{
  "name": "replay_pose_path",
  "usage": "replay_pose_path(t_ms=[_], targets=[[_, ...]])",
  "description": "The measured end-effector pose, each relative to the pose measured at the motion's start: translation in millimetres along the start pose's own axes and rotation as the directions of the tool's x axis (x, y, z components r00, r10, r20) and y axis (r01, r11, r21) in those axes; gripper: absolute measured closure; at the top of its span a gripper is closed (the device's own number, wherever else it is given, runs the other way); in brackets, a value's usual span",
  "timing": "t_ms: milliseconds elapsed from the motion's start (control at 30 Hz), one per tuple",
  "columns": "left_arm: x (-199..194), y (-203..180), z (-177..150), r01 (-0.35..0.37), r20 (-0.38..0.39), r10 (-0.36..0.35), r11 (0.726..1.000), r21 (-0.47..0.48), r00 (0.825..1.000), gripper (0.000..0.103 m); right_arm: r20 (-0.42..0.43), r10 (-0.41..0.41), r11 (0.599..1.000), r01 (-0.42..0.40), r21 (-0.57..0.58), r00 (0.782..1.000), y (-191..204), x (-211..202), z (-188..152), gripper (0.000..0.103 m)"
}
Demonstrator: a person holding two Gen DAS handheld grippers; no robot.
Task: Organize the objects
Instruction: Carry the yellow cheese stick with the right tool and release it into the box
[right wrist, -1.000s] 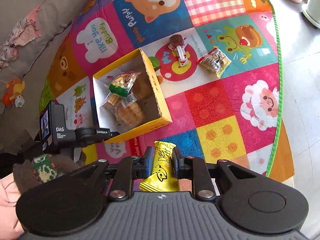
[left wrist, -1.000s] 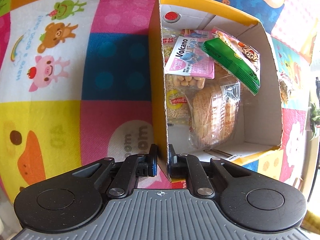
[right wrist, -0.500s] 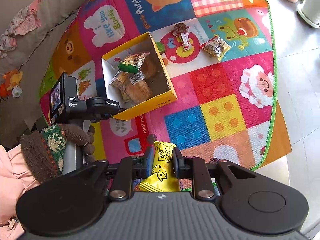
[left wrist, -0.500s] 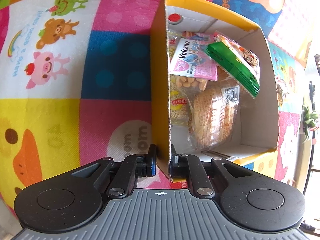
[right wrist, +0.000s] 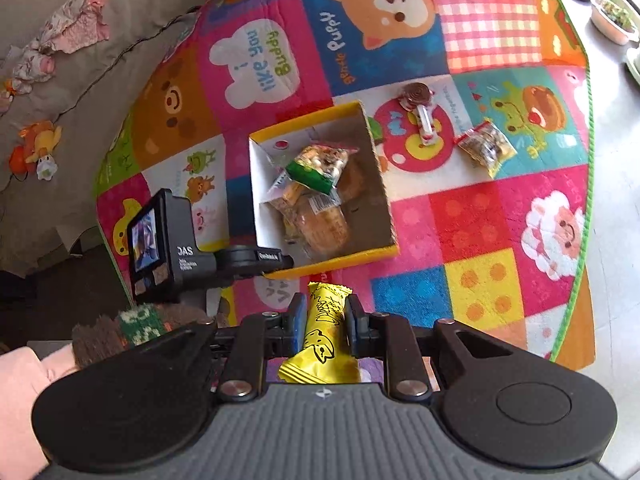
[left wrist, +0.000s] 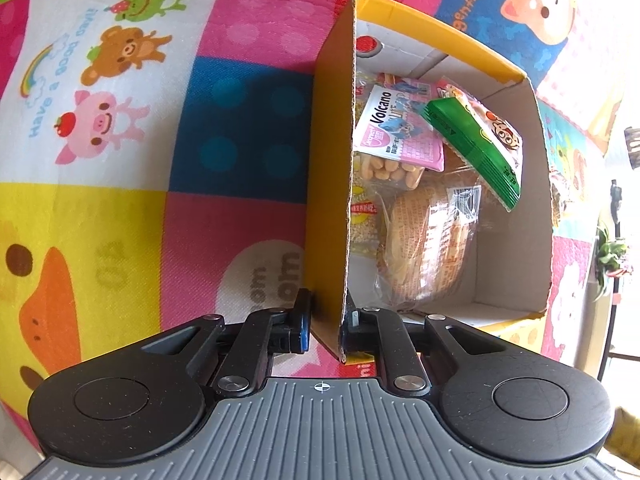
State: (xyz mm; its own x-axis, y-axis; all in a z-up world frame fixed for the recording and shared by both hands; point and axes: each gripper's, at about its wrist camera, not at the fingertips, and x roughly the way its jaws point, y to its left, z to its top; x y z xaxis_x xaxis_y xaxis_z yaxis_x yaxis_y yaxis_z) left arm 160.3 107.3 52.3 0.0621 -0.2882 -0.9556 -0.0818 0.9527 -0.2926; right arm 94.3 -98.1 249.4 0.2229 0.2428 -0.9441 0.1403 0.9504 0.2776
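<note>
The right gripper (right wrist: 322, 322) clamps 1 yellow snack bar (right wrist: 320, 340). The left gripper (left wrist: 325, 326) straddles the yellow box (left wrist: 328, 184) wall, pads seemingly touching. 2 snacks lie on the play mat (right wrist: 472, 224).

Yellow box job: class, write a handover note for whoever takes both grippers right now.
Left gripper: shut on the near wall of the yellow box, which sits on the mat.
Right gripper: shut on a yellow snack bar, above the mat, short of the box.
Done: green packet, Volcano pack and wrapped bread lie in the box.
Left: drop the bar in, then fetch the lollipop and the small snack bag from the mat beyond the box.
</note>
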Motion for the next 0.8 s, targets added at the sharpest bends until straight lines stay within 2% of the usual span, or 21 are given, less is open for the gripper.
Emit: replay_pose_path(t_ms=[133,167,200,333,533,667,800], targets=[[-2.1,5.7,-1.5,-0.005,-0.002,0.005,1.000,-0.021,1.000,0.088,0.023,0.112,0.994,-0.112,0.006,0.994,17.5,14.9,30.3,0.082],[-2.6,7.3,-1.9,-0.006,-0.002,0.006,1.000,-0.027,1.000,0.088,0.034,0.114,0.993,-0.114,0.007,0.993,18.3,18.1,37.2,0.080],[-3.2,8.9,-1.8,-0.007,-0.002,0.007,0.999,-0.034,1.000,0.088,0.041,0.097,0.995,-0.097,0.011,0.994,16.4,21.9,43.3,0.075],[-5.3,12.2,-2.2,-0.010,-0.002,0.010,0.998,-0.061,1.000,0.087,0.037,0.053,0.993,-0.057,0.108,0.998,-18.0,26.6,49.9,0.074],[-4.9,2.4,1.1,-0.039,-0.011,0.038,0.996,-0.077,0.999,0.088,0.011,-0.058,0.987,0.056,0.151,0.998,-95.4,16.3,20.7,0.073],[0.1,-11.7,6.7,-0.064,-0.028,0.062,0.995,-0.078,0.998,0.090,0.012,-0.200,0.974,0.198,0.111,0.980,-141.1,13.0,-9.0,0.071],[2.9,-24.6,7.1,-0.089,-0.024,0.088,0.995,-0.037,0.996,0.092,0.035,-0.247,0.967,0.244,0.070,0.968,-172.2,8.6,-25.6,0.059]])
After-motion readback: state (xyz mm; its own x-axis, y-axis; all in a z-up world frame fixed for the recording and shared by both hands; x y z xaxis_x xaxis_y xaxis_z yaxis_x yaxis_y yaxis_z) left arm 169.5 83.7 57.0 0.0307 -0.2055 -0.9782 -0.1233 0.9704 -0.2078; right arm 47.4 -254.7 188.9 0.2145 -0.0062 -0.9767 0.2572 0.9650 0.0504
